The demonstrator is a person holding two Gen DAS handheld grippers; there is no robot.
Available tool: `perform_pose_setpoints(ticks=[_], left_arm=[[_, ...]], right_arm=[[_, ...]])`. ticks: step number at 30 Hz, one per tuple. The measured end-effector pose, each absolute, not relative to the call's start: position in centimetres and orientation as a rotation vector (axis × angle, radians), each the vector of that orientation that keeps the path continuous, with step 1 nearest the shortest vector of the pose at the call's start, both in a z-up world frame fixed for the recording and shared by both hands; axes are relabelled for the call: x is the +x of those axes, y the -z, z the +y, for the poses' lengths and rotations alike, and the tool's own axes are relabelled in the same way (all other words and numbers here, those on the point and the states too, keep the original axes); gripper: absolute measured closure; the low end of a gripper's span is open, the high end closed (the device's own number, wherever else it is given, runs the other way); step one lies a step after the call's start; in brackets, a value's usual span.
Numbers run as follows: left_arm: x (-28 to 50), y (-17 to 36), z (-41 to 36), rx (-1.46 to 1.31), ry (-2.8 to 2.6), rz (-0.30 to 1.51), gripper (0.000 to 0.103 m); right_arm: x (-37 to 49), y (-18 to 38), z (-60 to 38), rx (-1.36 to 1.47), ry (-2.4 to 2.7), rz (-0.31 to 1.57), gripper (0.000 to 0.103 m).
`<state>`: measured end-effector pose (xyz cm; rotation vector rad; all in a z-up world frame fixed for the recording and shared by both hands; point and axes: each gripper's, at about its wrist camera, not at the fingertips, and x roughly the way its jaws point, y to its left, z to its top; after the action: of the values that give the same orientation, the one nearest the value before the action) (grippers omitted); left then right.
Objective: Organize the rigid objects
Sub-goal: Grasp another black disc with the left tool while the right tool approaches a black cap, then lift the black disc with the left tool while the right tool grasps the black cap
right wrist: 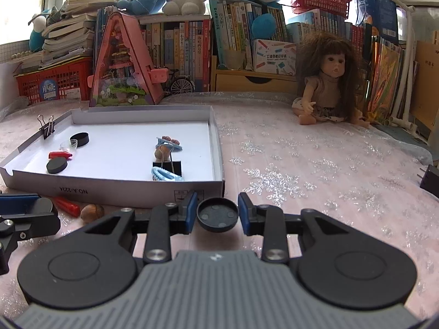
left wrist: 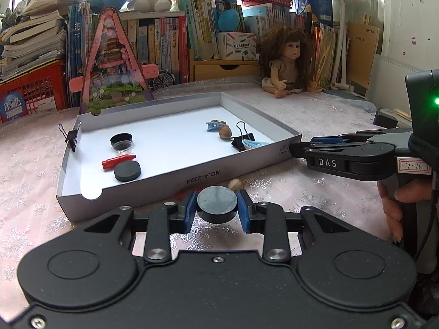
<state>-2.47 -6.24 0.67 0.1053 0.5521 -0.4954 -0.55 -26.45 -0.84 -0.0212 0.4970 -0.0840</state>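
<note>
A left hand-held gripper (left wrist: 217,210) grips a black disc (left wrist: 216,203) between blue pads. At twelve o'clock sits a shallow white box (left wrist: 175,175) holding small items. At three o'clock, the right hand-held gripper (left wrist: 295,148) touches the box's corner.

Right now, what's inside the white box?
White box holds two black discs, a red piece, clear cup, binder clip, blue clips, an acorn partly hidden.

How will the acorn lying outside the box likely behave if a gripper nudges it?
The acorn looks rounded and smooth, so it probably rolls across the tablecloth rather than slides. It seems small, hard and light, so closing fingers might squirt it sideways.
</note>
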Motion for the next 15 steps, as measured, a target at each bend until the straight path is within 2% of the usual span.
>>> perform_pose_setpoints(ticks=[15], left_arm=[[-0.9, -3.1, -4.1, 0.042, 0.400, 0.504, 0.073]], right_arm=[[0.1, -0.8, -26.7, -0.012, 0.073, 0.460, 0.066]])
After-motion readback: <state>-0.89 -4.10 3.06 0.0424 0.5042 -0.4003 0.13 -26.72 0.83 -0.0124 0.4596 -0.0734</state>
